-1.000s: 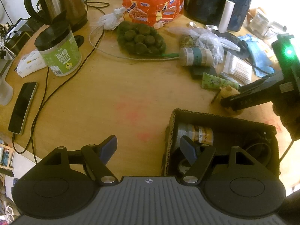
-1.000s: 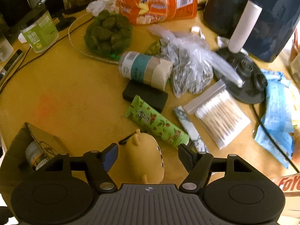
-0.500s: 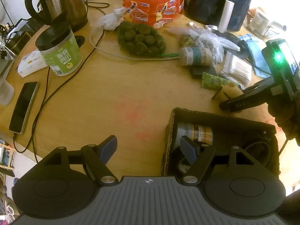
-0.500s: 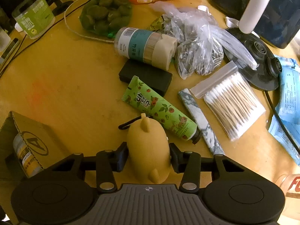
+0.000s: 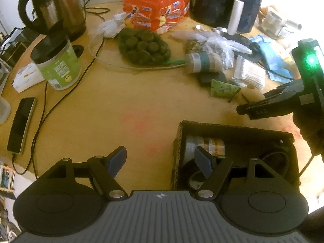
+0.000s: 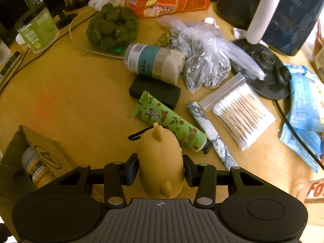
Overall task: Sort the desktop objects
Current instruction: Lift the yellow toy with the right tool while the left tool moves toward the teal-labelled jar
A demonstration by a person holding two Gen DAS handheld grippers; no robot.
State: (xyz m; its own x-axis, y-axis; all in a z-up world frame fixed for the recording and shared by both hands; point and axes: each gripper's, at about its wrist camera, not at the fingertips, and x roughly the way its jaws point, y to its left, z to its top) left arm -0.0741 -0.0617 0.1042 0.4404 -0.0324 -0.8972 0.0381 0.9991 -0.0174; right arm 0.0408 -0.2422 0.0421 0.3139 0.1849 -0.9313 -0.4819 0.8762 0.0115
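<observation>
A yellow rubbery animal-shaped case point(image 6: 161, 162) with a black clip loop sits between the pads of my right gripper point(image 6: 160, 167), which is shut on it just above the wooden table point(image 6: 81, 93). In the left wrist view that gripper point(image 5: 245, 107) reaches in from the right edge, beyond the open cardboard box point(image 5: 232, 126). The box holds a labelled can point(image 5: 208, 143) and a black cable point(image 5: 277, 158). My left gripper point(image 5: 160, 156) stands open with nothing between its fingers. Its right finger hangs over the box's left end.
A green tube point(image 6: 168, 121), black case point(image 6: 155, 91), bag of cotton swabs point(image 6: 241, 113) and toothpick cylinder point(image 6: 154, 62) lie ahead of the right gripper. At the far left stand a green jar point(image 5: 56, 64), phone point(image 5: 21, 124) and kettle point(image 5: 54, 10). Orange bag point(image 5: 156, 2) and air fryer point(image 5: 228, 0) at the back.
My right gripper slid forward around the yellow case and its jaws closed onto its sides. The left gripper and the box have not moved.
</observation>
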